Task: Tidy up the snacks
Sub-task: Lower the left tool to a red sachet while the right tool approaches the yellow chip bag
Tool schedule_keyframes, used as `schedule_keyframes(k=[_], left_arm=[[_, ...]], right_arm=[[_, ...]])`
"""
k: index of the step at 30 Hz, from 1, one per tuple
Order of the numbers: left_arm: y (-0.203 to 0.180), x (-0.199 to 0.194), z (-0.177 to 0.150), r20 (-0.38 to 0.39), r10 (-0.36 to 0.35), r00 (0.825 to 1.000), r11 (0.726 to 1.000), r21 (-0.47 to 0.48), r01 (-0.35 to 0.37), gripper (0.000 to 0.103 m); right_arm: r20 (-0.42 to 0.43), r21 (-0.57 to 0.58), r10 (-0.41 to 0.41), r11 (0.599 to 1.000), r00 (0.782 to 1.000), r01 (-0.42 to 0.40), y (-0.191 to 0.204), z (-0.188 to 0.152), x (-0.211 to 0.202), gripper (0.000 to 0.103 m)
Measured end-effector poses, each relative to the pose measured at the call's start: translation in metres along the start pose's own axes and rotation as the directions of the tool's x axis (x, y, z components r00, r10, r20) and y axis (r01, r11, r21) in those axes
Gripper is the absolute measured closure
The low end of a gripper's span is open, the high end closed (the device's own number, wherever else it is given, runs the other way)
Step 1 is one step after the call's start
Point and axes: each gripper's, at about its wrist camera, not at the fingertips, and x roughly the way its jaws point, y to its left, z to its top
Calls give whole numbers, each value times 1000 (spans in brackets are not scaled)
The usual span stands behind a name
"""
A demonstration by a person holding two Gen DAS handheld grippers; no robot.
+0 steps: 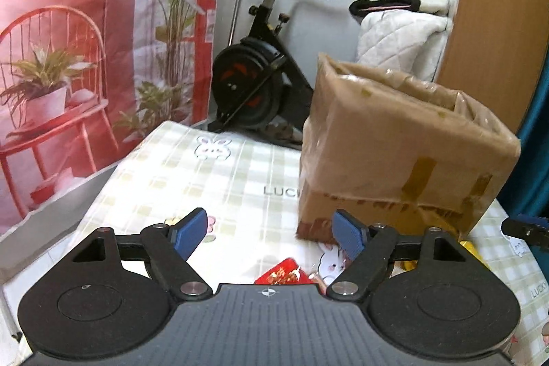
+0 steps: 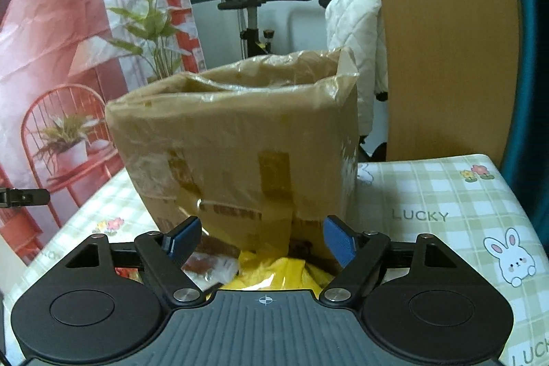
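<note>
Hovering both grippers, left (image 1: pixel 271 234) and right (image 2: pixel 262 237), fingers released and empty, over snack packs: red (image 1: pixel 283 273), yellow (image 2: pixel 274 273). Open box (image 2: pixel 240 139) waits at 12 o'clock on the tabletop (image 2: pixel 446 194), probably for dropping snacks in.

"LUCKY" printed on checked tablecloth (image 2: pixel 429 191)

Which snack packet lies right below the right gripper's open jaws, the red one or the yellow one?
The yellow packet, in front of the cardboard box under the right gripper. The red packet lies under the left gripper.
</note>
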Motion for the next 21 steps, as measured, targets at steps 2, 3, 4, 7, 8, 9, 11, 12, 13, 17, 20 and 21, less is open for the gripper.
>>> schedule_keyframes(k=[2,3,4,7,8,9,11,12,13,17,20,21], left_arm=[[3,2,-4,-10,-6,1000,1000,-13,6,26],[5,3,-4,-13,-8,1000,1000,-16,8,27],[5,4,-4,-13,-9,1000,1000,-17,9,27],[4,3,-7,-7,-8,1000,1000,-15,8,27],[3,3,-8,-6,-7,1000,1000,-13,7,27],[3,4,-9,-8,-7,1000,1000,-13,6,27],[2,6,-11,-13,-5,1000,1000,-15,5,27],[3,8,-12,-16,-5,1000,1000,-17,5,27],[2,9,-12,-20,-5,1000,1000,-19,5,27],[3,13,-12,-27,-6,1000,1000,-22,5,27],[6,17,-13,-35,-11,999,1000,-30,10,27],[7,19,-13,-37,-13,999,999,-35,11,27]], right_arm=[[-11,-8,-10,1000,1000,10,3,-5,3,28],[-17,-13,-14,1000,1000,14,5,-3,6,28],[-25,-20,-21,1000,999,21,6,-5,9,28],[-43,-35,-32,999,999,31,6,-5,15,28],[-52,-36,-37,999,998,35,6,-6,18,27],[-58,-34,-41,999,997,39,6,-7,19,25],[-69,-21,-45,999,997,44,4,-9,23,21],[-74,-14,-44,999,996,43,2,-10,25,21],[-83,-7,-43,999,996,43,1,-11,28,21],[-119,0,-47,999,992,47,-3,-12,43,21],[-156,14,-48,999,987,50,-7,-12,60,20],[-175,24,-46,998,983,51,-9,-11,67,20]])
